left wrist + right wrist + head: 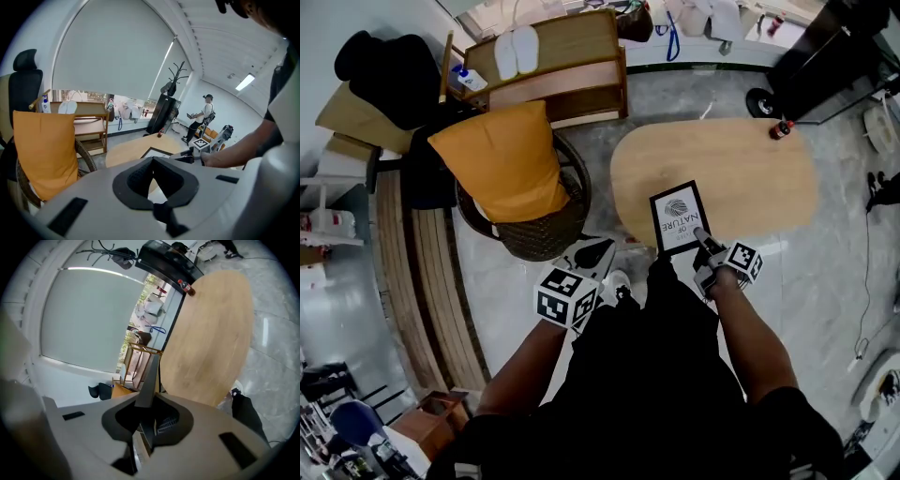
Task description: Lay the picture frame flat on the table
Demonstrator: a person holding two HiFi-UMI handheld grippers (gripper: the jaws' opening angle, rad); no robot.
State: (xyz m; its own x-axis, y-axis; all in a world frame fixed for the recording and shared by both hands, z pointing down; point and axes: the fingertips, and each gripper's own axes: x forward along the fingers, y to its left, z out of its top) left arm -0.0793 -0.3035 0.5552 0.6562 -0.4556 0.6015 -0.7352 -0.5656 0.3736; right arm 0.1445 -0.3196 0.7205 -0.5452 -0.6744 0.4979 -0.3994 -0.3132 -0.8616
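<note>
Two claws are in view, and only one is holding anything. My right claw [701, 236] is clamped narrow on the picture frame [680, 217], pinching it at the short edge nearest me. In the right gripper view the frame runs edge-on, a thin dark strip straight out from between the pads. My left claw [151, 161] has its tips drawn together with nothing between them. It hangs off the near-left side of the worktop [750, 178], short of the rim and apart from the frame.

The frame sits over the worktop's near edge, toward its left half. Its long axis runs from me toward the worktop's far side, leaning slightly off straight. The printed face is turned up, with the lettering running along the long axis. In the left gripper view the frame looks low over the wood, but I cannot tell whether its back is fully down.

A small red-capped bottle [781, 129] stands on the worktop's far right end, well apart from the frame. Just beside the worktop's left end is a wicker chair [534, 234] carrying an orange cushion [502, 159], and my left claw is between that chair and the worktop. Past the worktop's far-left side stands a wooden shelf unit [572, 56] with a pair of white slippers [517, 52] on top. In the left gripper view, a person [204, 117] stands well beyond the worktop's far end, near a black coat stand [174, 79].
</note>
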